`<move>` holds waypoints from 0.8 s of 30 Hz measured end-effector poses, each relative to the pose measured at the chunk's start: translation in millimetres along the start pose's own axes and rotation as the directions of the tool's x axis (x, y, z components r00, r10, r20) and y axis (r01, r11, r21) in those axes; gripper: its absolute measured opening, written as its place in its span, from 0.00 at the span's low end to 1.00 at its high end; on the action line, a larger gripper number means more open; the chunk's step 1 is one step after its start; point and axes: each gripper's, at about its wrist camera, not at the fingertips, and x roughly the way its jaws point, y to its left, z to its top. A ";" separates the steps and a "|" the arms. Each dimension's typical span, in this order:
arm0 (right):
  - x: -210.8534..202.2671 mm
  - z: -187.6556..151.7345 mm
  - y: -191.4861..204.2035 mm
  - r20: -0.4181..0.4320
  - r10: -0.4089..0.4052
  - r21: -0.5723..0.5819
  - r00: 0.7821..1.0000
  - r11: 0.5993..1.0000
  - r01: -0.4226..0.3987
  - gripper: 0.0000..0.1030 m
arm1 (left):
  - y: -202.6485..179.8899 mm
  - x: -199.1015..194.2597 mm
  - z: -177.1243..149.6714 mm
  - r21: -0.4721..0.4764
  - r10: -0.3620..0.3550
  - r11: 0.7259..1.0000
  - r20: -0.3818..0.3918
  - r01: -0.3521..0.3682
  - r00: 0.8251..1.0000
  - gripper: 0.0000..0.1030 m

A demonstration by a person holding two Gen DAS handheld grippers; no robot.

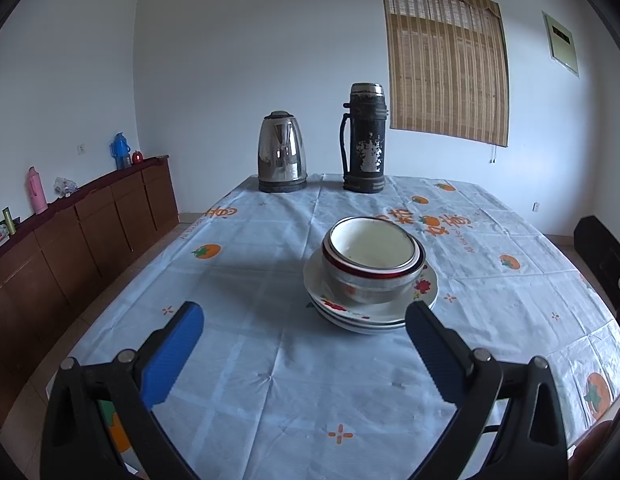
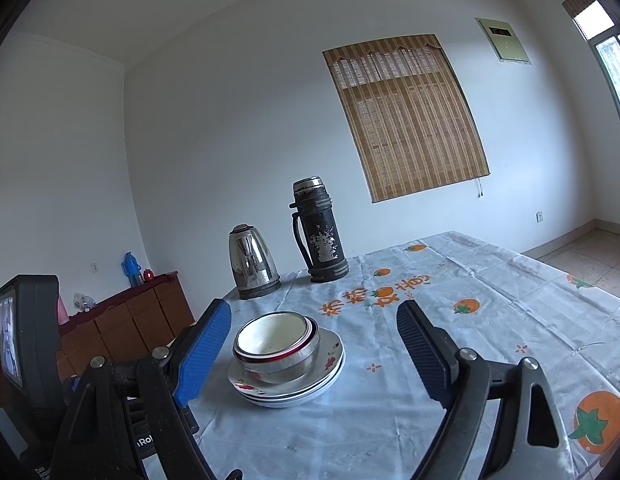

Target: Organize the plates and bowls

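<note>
A stack stands on the table: nested bowls [image 1: 372, 256], a white one inside a red-rimmed one inside a steel one, on several flower-patterned plates [image 1: 374, 312]. The same bowls [image 2: 276, 344] and plates [image 2: 288, 384] show in the right wrist view. My left gripper [image 1: 304, 316] is open and empty, held just before the stack, its right finger near the plate rim. My right gripper [image 2: 314, 316] is open and empty, hovering above and before the stack. The left gripper's body [image 2: 30, 340] shows at the left of the right wrist view.
A steel kettle [image 1: 282, 152] and a worn black thermos flask [image 1: 364, 138] stand at the table's far edge. The tablecloth [image 1: 270, 360] is pale blue with orange fruit prints. A brown sideboard [image 1: 90, 224] with flasks runs along the left wall.
</note>
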 end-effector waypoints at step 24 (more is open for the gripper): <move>0.2 -2.6 -0.4 0.007 -0.010 0.005 1.000 1.000 0.010 0.84 | 1.6 1.6 2.8 0.001 0.040 0.999 0.009 -0.041 0.999 1.00</move>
